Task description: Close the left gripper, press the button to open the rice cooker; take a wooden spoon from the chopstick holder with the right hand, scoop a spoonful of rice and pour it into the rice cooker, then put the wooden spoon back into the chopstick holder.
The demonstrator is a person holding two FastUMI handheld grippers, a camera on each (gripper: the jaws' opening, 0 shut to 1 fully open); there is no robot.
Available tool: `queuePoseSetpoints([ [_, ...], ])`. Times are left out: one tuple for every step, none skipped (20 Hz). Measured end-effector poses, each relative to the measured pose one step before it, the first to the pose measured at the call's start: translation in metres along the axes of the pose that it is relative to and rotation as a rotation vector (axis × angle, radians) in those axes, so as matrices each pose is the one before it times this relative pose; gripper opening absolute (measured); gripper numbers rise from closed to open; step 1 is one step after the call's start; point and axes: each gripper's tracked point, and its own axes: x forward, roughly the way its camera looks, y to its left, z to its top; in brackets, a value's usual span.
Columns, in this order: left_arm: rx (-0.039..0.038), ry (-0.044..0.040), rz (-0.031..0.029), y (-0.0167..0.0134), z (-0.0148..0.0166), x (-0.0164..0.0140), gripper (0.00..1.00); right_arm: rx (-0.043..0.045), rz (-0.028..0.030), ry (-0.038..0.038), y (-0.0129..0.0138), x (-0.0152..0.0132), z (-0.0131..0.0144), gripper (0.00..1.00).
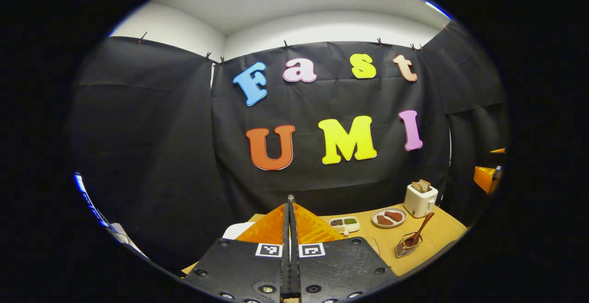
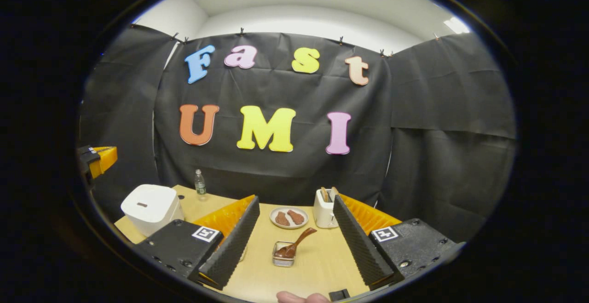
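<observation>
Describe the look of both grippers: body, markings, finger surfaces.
The left gripper has a black body with screw heads, two square black-and-white tags by its fingers and ribbed orange panels beside them. The right gripper has the same black body, a square tag on each side, orange ribbed backing and finely ridged finger pads. No cables visible.
</observation>
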Motion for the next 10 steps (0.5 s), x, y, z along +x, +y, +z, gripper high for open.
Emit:
queuePoseSetpoints([
  [0.00320,0.01842,0.01551,0.00518,-0.00771,0.00515,0.00,-0.00237,0.00456,0.00652,0.00214,0.00073,-0.00134,1.00],
  [-0.00598,0.02420,0.00817,0.00506,-0.00801,0.00912,0.00,-0.00166,0.00262,0.00327,0.00174,0.00101,-0.00057,1.00],
  [-0.00766,0.02560,0.01420,0.00677,-0.00848,0.01002,0.00,-0.00381,0.00268,0.00399,0.00200,0.00078,-0.00012,1.00],
  [-0.00679,0.03505,0.01065,0.00779,-0.01076,0.01087,0.00,-0.00588,0.00383,0.00708,0.00141,0.00031,-0.00121,1.00],
  [-0.00735,0.03780,0.01531,0.00884,-0.01353,0.00959,0.00,-0.00647,0.00203,0.00569,0.00184,0.00065,-0.00073,1.00],
  [-0.00701,0.03891,0.01429,0.00894,-0.01197,0.01042,0.00,-0.00894,0.00333,0.00732,0.00166,0.00153,-0.00148,1.00],
  [-0.00760,0.01922,0.01991,0.00829,-0.01026,0.01058,0.00,-0.01004,0.00005,0.00729,0.00246,0.00141,-0.00106,1.00],
  [0.00491,0.02869,0.02097,0.00843,-0.01190,0.00999,0.00,-0.00845,0.00058,0.00497,0.00017,0.00152,-0.00089,1.00],
  [-0.00177,0.02263,0.01304,0.00709,-0.01035,0.00898,0.00,-0.00672,0.00224,0.00934,0.00243,0.00078,-0.00044,1.00],
  [-0.00507,0.01876,0.00783,0.00362,-0.00960,0.00994,0.00,-0.00190,0.00337,0.00784,0.00245,0.00116,-0.00245,1.00],
])
